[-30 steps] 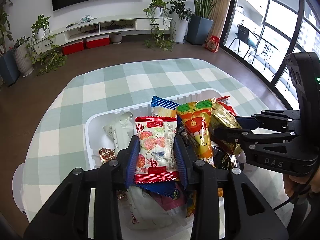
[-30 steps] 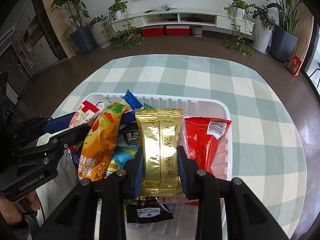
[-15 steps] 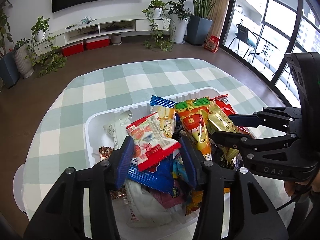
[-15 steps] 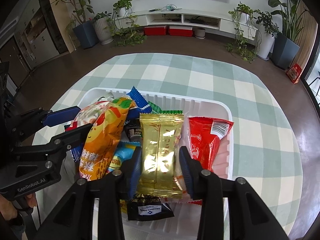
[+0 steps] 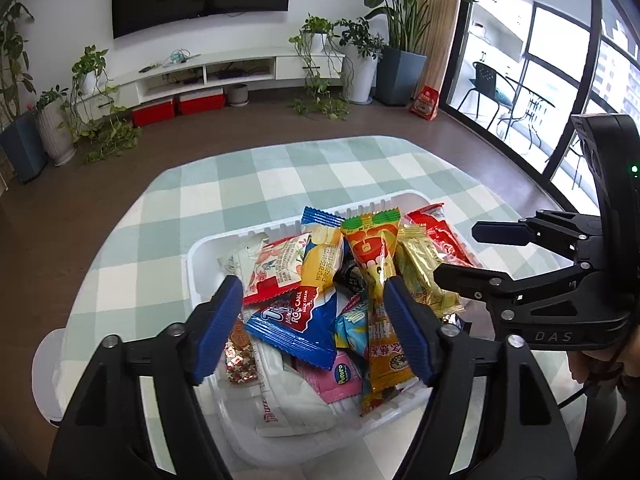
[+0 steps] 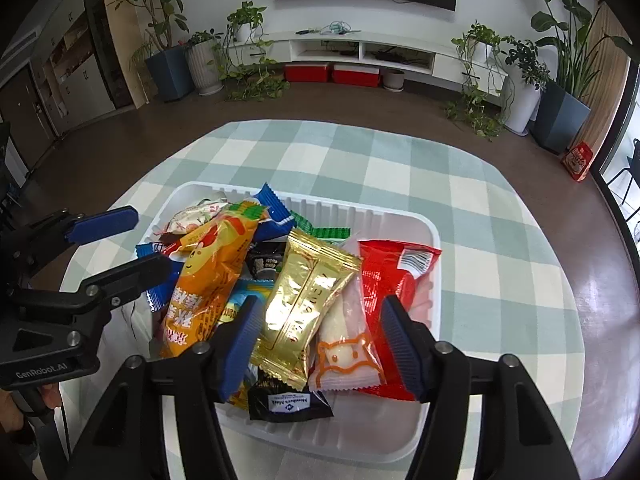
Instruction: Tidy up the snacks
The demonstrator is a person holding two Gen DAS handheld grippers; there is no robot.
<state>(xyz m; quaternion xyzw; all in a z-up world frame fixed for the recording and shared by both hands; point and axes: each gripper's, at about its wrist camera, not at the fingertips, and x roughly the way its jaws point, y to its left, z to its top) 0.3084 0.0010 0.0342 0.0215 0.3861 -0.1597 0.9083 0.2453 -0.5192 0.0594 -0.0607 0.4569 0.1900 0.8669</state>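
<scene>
Above the white tray (image 6: 434, 236) at frame centre, left gripper (image 5: 314, 312) and right gripper (image 6: 316, 328) are opening, gripping nothing; better lift clear without snagging the gold packet (image 6: 308, 300).

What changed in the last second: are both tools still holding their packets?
No. The left tool let go of the red-and-white packet, the right tool of the gold packet; both dropped onto the pile, jaws opening. The tray stayed put.
</scene>
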